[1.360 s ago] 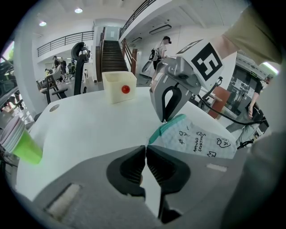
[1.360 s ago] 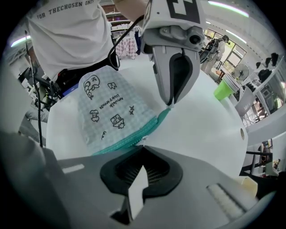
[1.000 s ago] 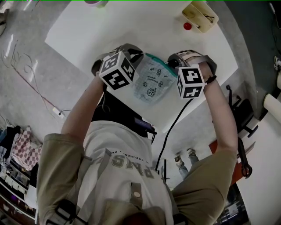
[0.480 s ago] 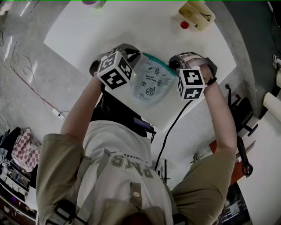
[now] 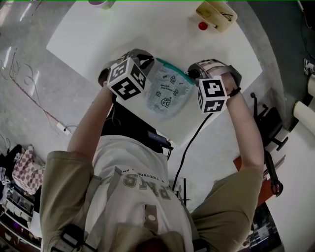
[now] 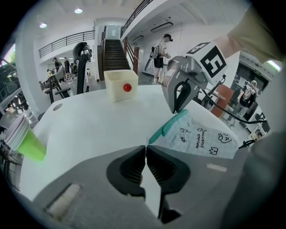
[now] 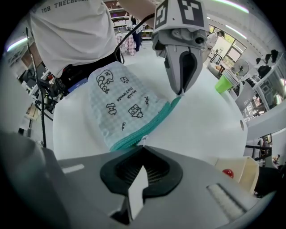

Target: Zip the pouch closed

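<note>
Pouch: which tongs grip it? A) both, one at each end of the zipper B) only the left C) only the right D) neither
A: the left tongs and the right tongs are each shut on one end of the teal zipper of the pouch.

In the head view, the cubes on the left hand-held gripper (image 6: 145, 150) and right hand-held gripper (image 7: 142, 150) hide their jaws and both pouch (image 5: 167, 91) ends. The top edge cuts off the cup (image 5: 103, 3). The pouch's print is too small to read.
</note>
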